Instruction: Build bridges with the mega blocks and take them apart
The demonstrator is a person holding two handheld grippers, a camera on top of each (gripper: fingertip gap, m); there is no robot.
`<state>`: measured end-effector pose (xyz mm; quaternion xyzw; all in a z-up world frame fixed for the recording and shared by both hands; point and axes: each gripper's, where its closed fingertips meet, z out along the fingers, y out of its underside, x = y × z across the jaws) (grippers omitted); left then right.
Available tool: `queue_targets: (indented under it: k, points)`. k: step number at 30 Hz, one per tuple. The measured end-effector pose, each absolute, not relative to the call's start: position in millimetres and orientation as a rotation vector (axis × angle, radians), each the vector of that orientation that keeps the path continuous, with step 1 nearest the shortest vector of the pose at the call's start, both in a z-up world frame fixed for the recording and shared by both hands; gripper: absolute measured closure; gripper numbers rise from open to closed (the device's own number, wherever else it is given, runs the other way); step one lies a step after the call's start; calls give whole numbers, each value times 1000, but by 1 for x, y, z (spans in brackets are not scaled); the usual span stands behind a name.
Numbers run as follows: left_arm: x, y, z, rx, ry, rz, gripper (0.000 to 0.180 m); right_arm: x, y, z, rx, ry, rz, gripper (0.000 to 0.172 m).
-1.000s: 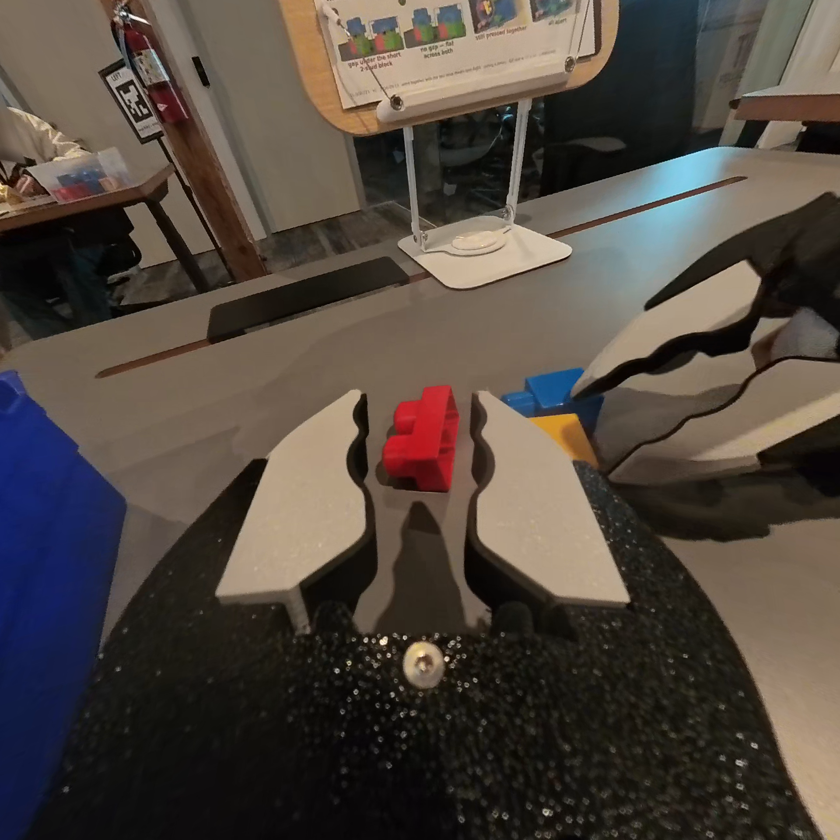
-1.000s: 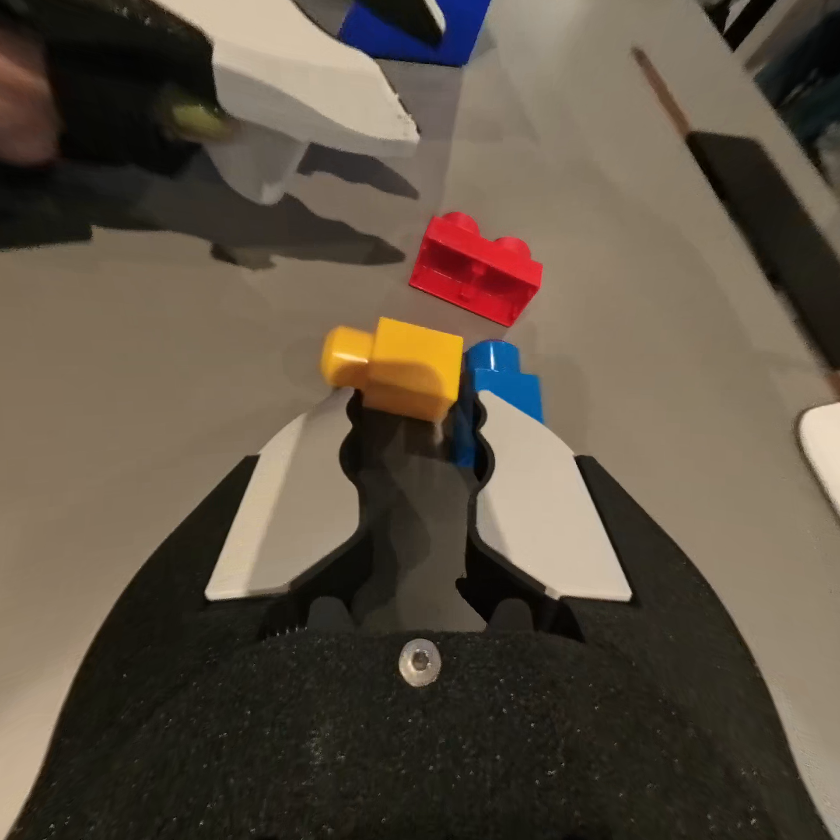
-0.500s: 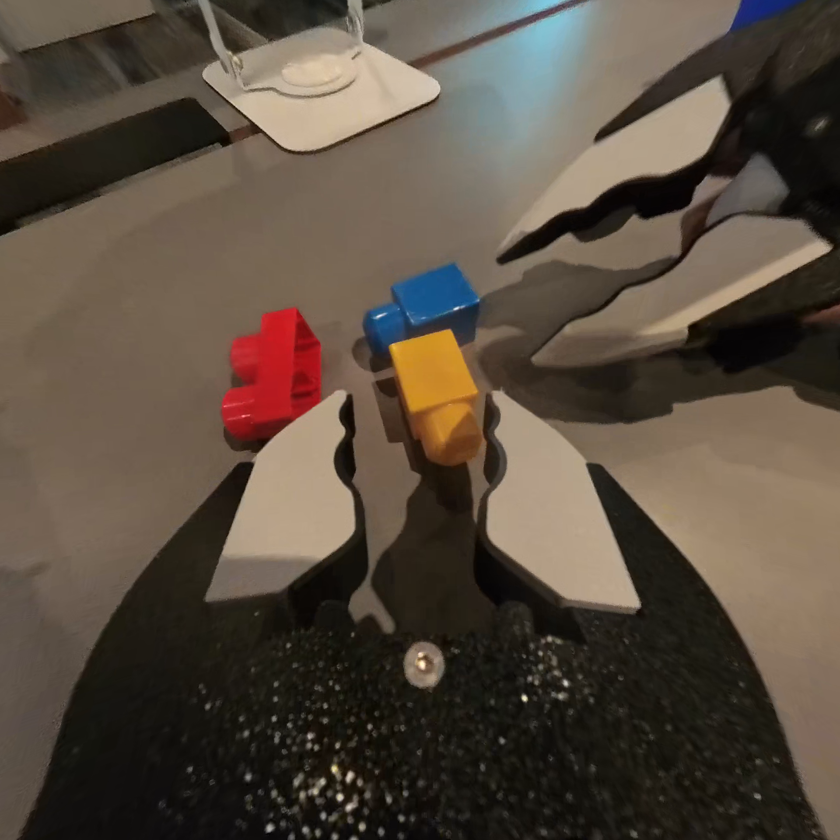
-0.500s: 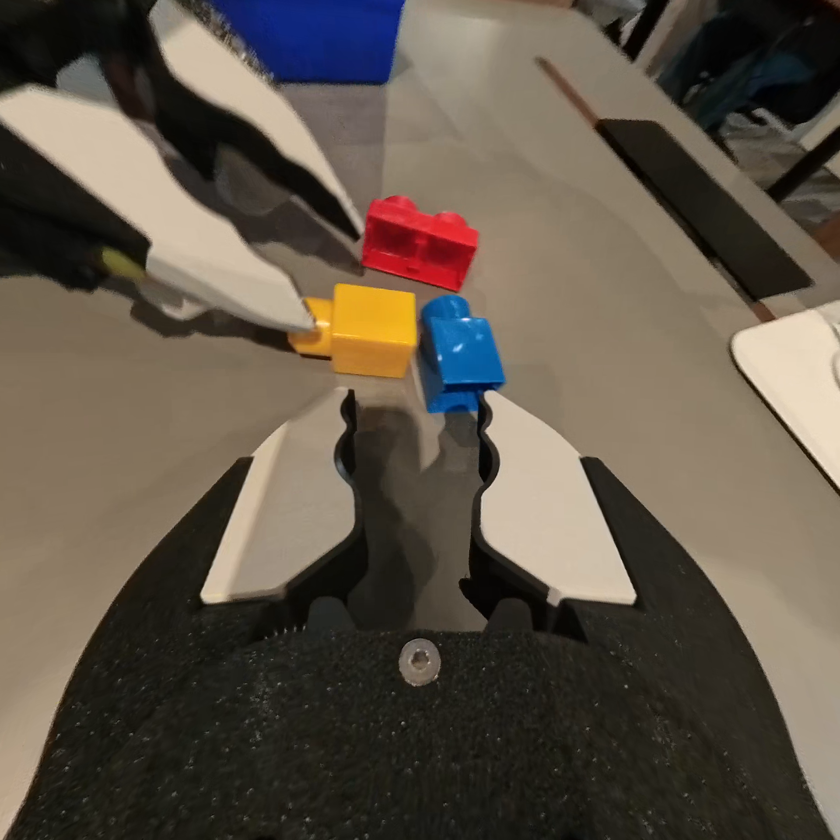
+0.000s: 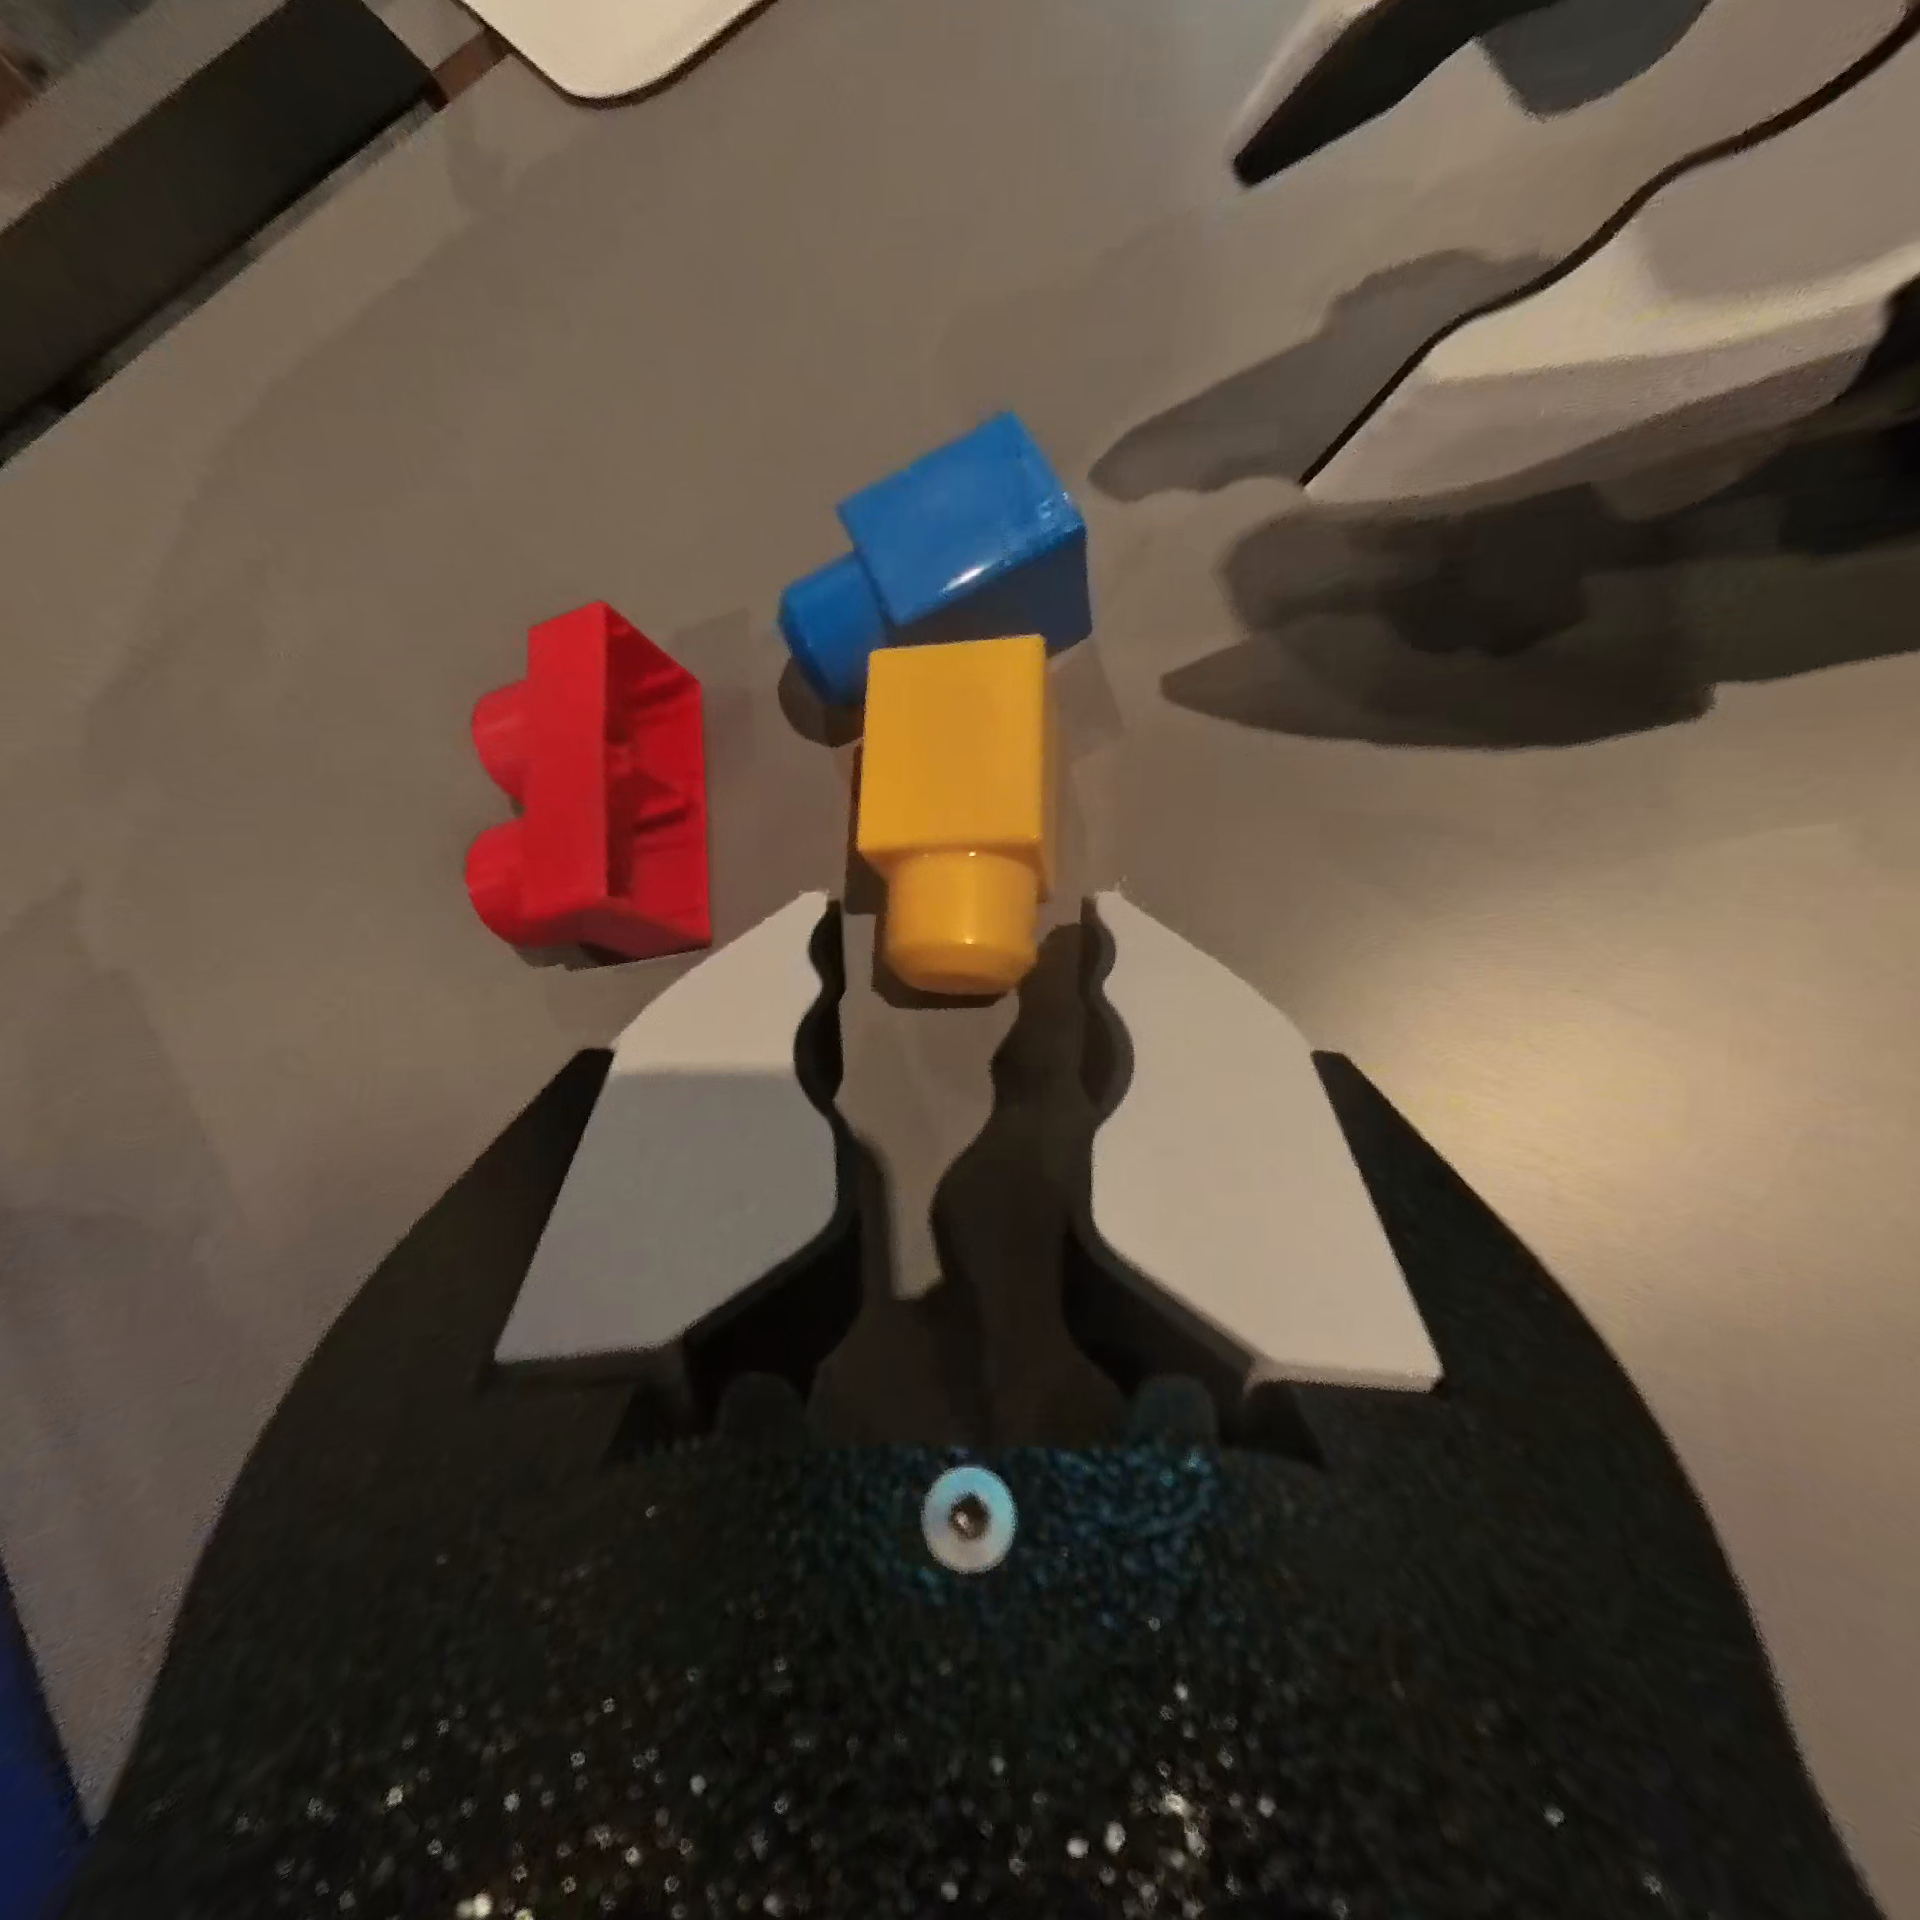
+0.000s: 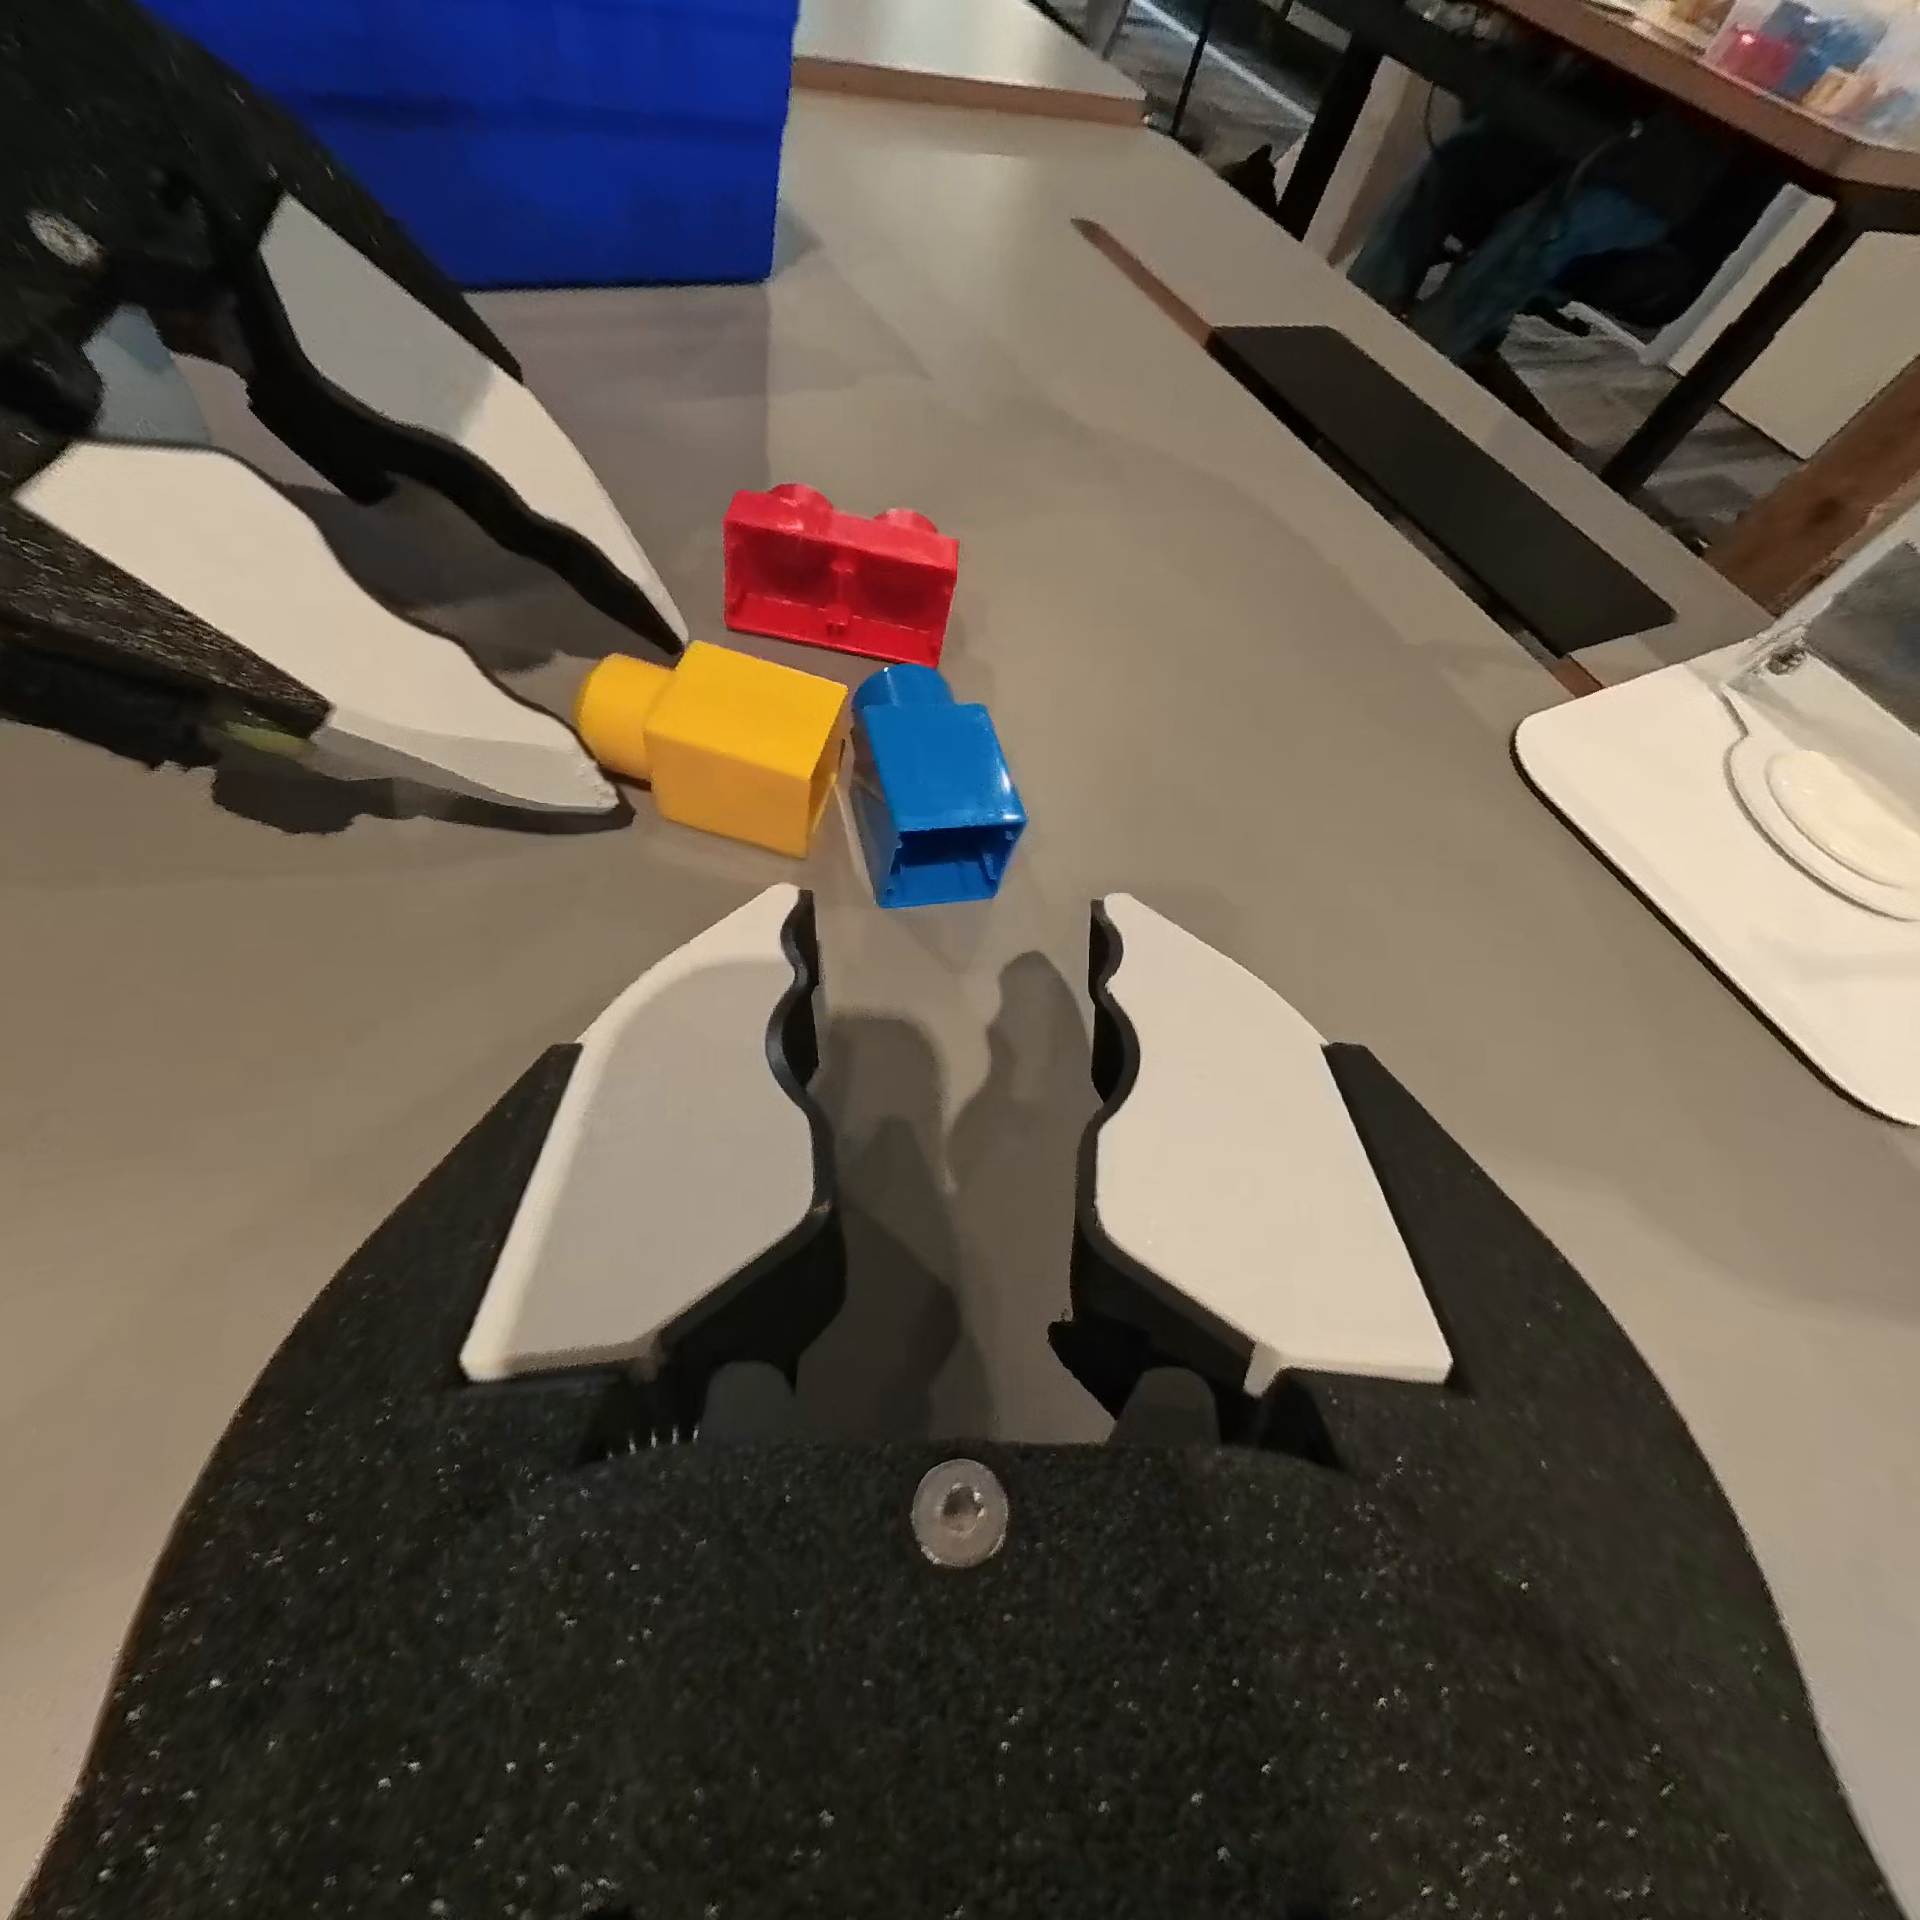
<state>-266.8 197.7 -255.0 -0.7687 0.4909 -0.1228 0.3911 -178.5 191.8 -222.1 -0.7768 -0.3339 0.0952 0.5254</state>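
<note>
Grey tabletop [image 6: 1143,436], indoor room; a wooden table and dark chair legs stand at the back right in the right wrist view. A blue bin [image 6: 499,135] sits at the far left of the table.

Left to right, right wrist view: the left gripper [image 6: 639,717] reaches in from the left edge, its fingers spread apart, tips flanking the stud of the yellow block [image 6: 738,753] with a gap on each side. The yellow block lies on its side, stud pointing toward that gripper. Behind it, the red two-stud block [image 6: 842,587] lies on its side with its hollow underside facing the camera. Just right of the yellow block, close against its end, the blue block [image 6: 935,790] lies on its side with its open base toward the right gripper [image 6: 951,914]. That gripper's fingers are spread, nothing between them, tips just short of the blue block. A black pad [image 6: 1444,488] lies further right, then a white stand base [image 6: 1621,831] at the right edge.

Left wrist view: red block left, yellow block's stud between the open fingertips [image 5: 769,935].
</note>
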Motion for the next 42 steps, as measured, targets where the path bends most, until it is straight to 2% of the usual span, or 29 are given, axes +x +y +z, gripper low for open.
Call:
queue_targets:
  k: [1,5,12,19,22,26,29,31,35,42]
  points:
    - [-269,200,-257,-1964,1259,-294,140,-178,192,-221,-1856,-790,237,122]
    - [-270,201,-262,-1964,1318,-264,152,-180,189,-218,-1836,-790,279,121]
    - [-270,184,-247,-1781,1645,-220,152,-215,155,-209,-1690,-1087,416,123]
    - [-267,141,-239,-1570,2096,-118,152,-245,129,-233,-1704,-1368,417,121]
    - [-266,135,-237,-1573,2133,-155,152,-247,125,-243,-1741,-1422,395,134]
    - [-260,134,-232,-1575,2050,-245,151,-244,126,-238,-1739,-1364,489,136]
    - [-254,135,-219,-1607,1861,-457,133,-240,129,-214,-1654,-1220,629,136]
    - [-247,132,-203,-1577,1705,-684,130,-238,127,-194,-1567,-1141,742,137]
    - [-237,124,-167,-1438,1447,-1065,136,-239,120,-177,-1457,-1109,847,136]
    - [-235,116,-163,-1368,1449,-1170,147,-241,119,-176,-1410,-1112,891,136]
